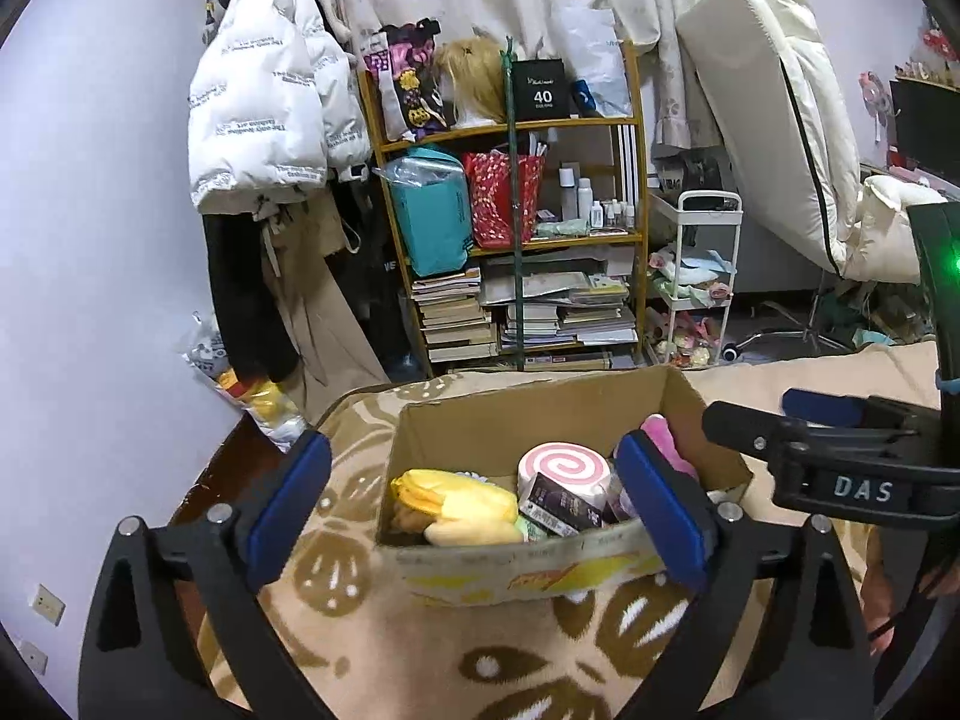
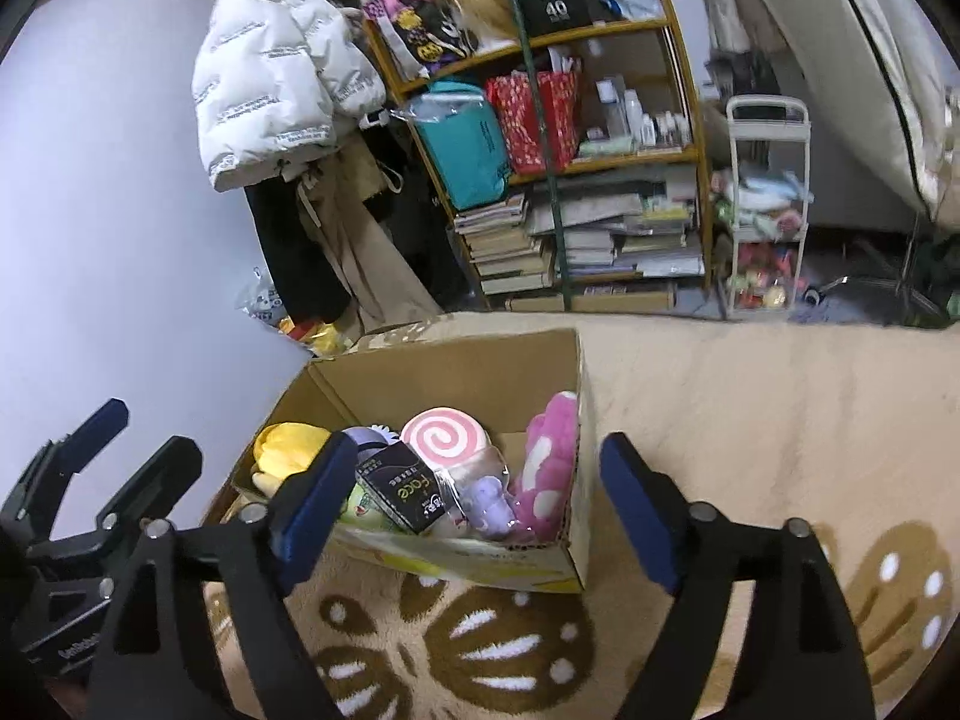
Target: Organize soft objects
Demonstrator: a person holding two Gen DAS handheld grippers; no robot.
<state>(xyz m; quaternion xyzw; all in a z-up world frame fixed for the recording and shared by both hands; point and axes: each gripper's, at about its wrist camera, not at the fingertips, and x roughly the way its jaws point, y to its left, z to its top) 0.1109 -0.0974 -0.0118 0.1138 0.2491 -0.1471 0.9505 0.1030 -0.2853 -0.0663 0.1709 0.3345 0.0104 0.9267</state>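
Note:
An open cardboard box (image 1: 528, 414) (image 2: 420, 372) stands on a beige patterned blanket. Inside lie a yellow plush (image 1: 462, 510) (image 2: 285, 447), a pink swirl roll cushion (image 1: 564, 471) (image 2: 444, 438), a pink plush (image 1: 666, 444) (image 2: 549, 468), a purple plush (image 2: 489, 504) and a dark packet (image 1: 561, 504) (image 2: 402, 489). My left gripper (image 1: 474, 510) is open and empty, just in front of the box. My right gripper (image 2: 474, 510) is open and empty at the box's near right corner; it also shows at the right of the left wrist view (image 1: 798, 420).
The blanket (image 1: 480, 660) (image 2: 750, 396) covers the surface under the box. Beyond it stand a wooden shelf (image 1: 510, 210) (image 2: 570, 150) with books and bags, a white cart (image 1: 702, 276) (image 2: 762, 210), a hanging white jacket (image 1: 264, 102) and a leaning mattress (image 1: 780, 108).

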